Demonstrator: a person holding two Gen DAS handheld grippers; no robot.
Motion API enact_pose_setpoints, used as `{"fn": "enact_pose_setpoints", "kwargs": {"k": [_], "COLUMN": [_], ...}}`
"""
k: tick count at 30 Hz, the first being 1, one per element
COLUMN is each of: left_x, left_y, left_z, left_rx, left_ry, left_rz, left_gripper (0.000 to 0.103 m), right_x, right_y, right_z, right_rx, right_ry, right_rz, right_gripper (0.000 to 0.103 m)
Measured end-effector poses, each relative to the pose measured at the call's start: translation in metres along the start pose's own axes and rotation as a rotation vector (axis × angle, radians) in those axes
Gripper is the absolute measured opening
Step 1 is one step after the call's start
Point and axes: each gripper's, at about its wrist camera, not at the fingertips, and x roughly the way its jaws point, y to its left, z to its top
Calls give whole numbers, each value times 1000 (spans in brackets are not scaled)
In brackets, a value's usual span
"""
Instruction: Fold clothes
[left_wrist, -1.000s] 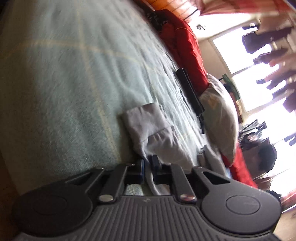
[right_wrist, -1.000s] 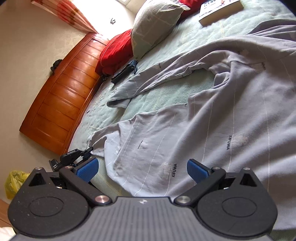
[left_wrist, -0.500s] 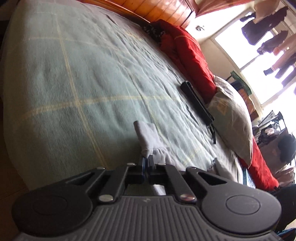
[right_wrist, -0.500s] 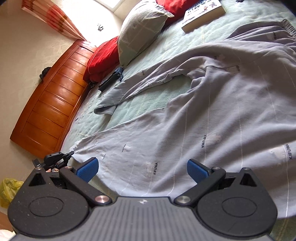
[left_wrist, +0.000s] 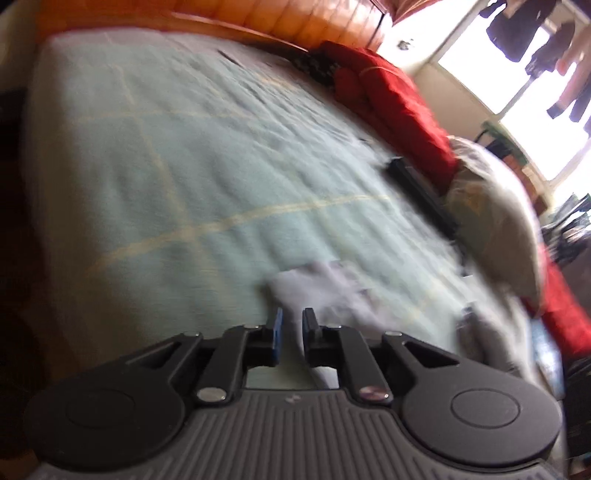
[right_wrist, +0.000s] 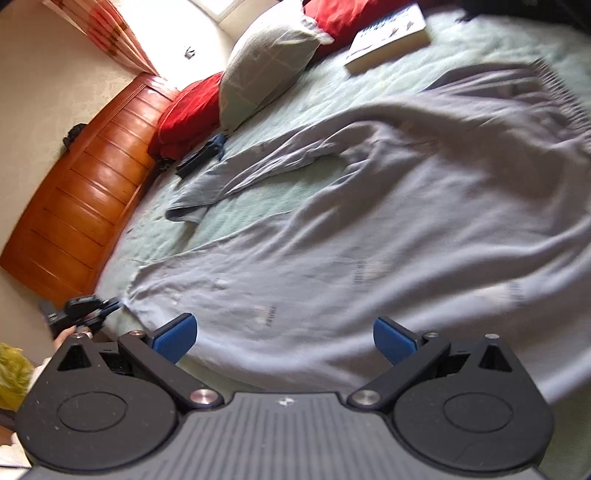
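Grey long-sleeved garment lies spread across the pale green bed, sleeve toward 10 o'clock. Left gripper jaws clench its corner; right gripper jaws gape above the hem. Keep that edge taut and level, I'd judge.

Print on grey garment blurred; nothing legible.

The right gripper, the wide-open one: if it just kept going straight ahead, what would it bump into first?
Most likely the grey garment spread on the bed; the right gripper points at it, though depth is hard to judge.
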Motion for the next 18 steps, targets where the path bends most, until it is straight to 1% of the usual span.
{"fn": "enact_pose_setpoints", "kwargs": {"k": [1, 3, 4, 5, 7, 8, 10, 12, 14, 16, 18], "left_x": [-6, -17, -23, -29, -40, -43, -46, -52, -59, -65, -70], "left_y": [-5, -14, -19, -24, -34, -44, -77, -109, -141, -171, -195], "left_z": [-5, -14, -19, -24, -34, -41, -64, -89, -114, -139, -162], "left_rx": [41, 124, 165, 206, 289, 336, 449, 541, 626, 705, 773], "left_ry": [1, 4, 5, 7, 9, 20, 56, 66, 70, 74, 72], "left_rz": [12, 35, 47, 58, 82, 71, 15, -53, -124, -194, -254], "left_gripper": [12, 18, 25, 30, 33, 36, 39, 41, 46, 50, 50], "right_x": [-7, -22, -30, -39, -57, -67, -85, -102, -107, -103, -93], "right_y": [-2, -6, -10, -19, -38, -48, -67, -85, -98, -111, -123], "right_z": [-1, -3, -5, -8, -14, -17, -23, -30, -39, -46, -48], "right_rx": [-3, -10, -8, 21, 78, 107, 164, 219, 249, 284, 319], "right_ry": [-13, -38, -54, -80, -132, -159, -211, -262, -287, -298, -297], "right_rz": [-10, -31, -41, -47, -59, -66, -78, -89, -79, -60, -51], "right_gripper": [103, 103, 103, 103, 103, 103, 103, 103, 103, 102, 91]}}
